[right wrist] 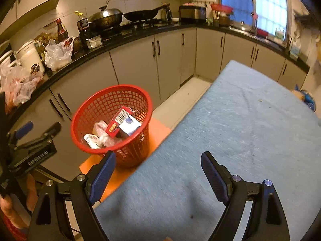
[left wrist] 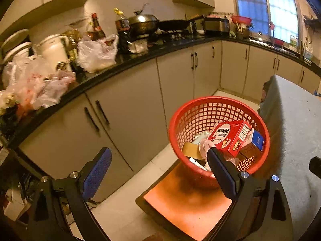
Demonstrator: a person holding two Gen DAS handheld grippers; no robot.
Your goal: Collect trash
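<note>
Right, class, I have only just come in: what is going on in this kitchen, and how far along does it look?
A person holds a two-finger gripper in each hand and is collecting trash. The red basket stands on an orange stool beside a blue-covered table and already holds a red box, a blue-and-white box and crumpled plastic. The left gripper and the right gripper are both open and hold nothing. The table top in view looks bare.
</note>
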